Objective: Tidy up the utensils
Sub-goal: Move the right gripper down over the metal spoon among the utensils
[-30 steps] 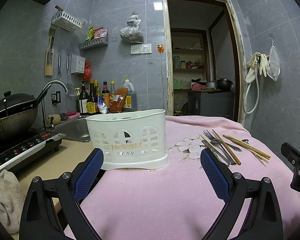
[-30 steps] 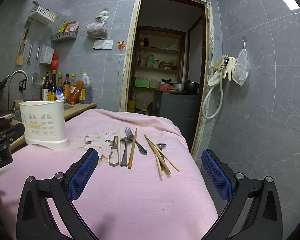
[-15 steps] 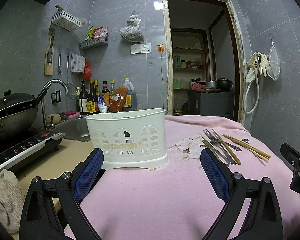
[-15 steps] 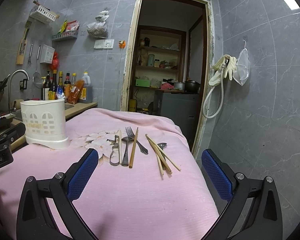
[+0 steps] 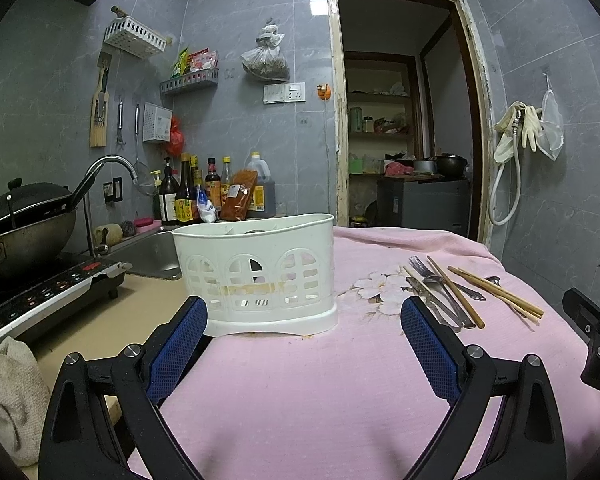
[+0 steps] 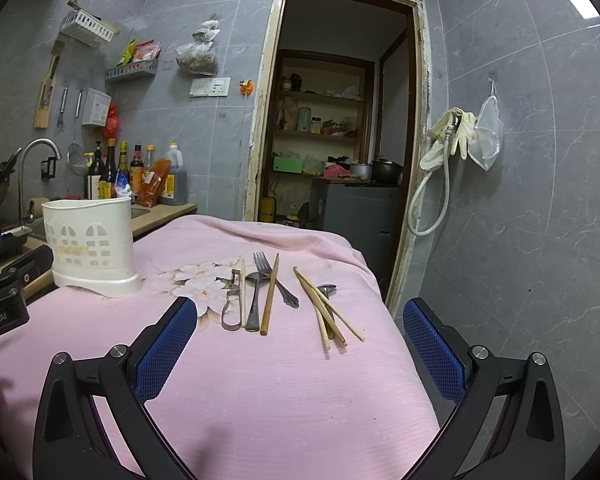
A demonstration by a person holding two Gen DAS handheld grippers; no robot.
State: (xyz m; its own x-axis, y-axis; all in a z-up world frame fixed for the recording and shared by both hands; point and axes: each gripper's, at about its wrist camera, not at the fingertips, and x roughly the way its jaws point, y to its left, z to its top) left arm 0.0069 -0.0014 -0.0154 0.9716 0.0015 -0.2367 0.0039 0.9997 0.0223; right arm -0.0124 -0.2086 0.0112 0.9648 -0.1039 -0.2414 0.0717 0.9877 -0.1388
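Both grippers, left (image 5: 304, 344) and right (image 6: 300, 344), gape empty above the pink cloth (image 6: 260, 380); the white caddy's (image 5: 256, 272) contents are hidden, utensils (image 6: 260, 296) lying outside it.

Grey marble-look tiled walls (image 6: 540, 184), open doorway (image 6: 340, 120) into a dim pantry with wooden shelves (image 6: 320, 136), counter with sink (image 5: 148, 252) and curved tap (image 5: 104, 168), bottles (image 5: 204, 192) against the wall, ceiling light (image 6: 580, 0) reflected on tile

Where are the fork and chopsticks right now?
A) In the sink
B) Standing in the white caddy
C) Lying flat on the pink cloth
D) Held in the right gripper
C: the fork and chopsticks lie flat on the pink cloth, apart from the white caddy; the right gripper is open and holds nothing.
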